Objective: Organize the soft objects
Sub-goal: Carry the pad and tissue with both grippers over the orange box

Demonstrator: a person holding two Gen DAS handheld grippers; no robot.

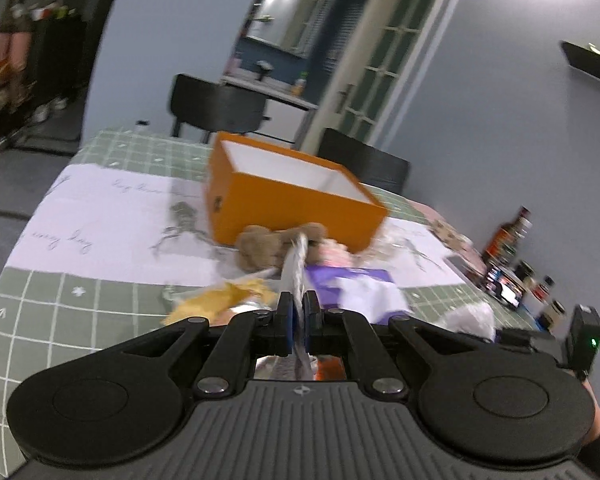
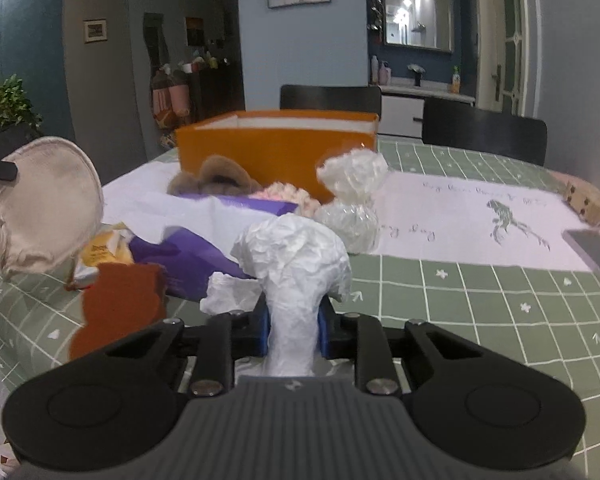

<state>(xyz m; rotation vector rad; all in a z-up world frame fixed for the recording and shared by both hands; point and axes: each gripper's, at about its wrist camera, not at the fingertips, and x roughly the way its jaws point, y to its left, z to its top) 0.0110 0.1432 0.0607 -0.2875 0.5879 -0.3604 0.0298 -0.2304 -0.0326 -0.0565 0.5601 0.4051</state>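
Note:
My left gripper [image 1: 298, 312] is shut on a thin beige round pad [image 1: 294, 268], seen edge-on here. In the right wrist view the same pad [image 2: 48, 208] hangs at the far left above the table. My right gripper [image 2: 294, 320] is shut on a crumpled white tissue wad [image 2: 296, 260], held a little above the cloth. An open orange box [image 1: 292, 208] [image 2: 276, 152] stands behind a heap. The heap holds a brown plush [image 2: 216, 178], a pink fluffy piece [image 2: 288, 196], purple wrapping [image 2: 188, 256], a yellow snack bag [image 2: 104, 248] and a white plastic-wrapped bundle [image 2: 352, 200].
The table carries a green checked cloth [image 2: 480, 300] with a white runner. Two black chairs [image 2: 484, 136] stand behind it. A small cardboard box [image 2: 586, 204] and a flat grey slab [image 2: 596, 252] lie at the right. Bottles [image 1: 512, 240] line the wall side.

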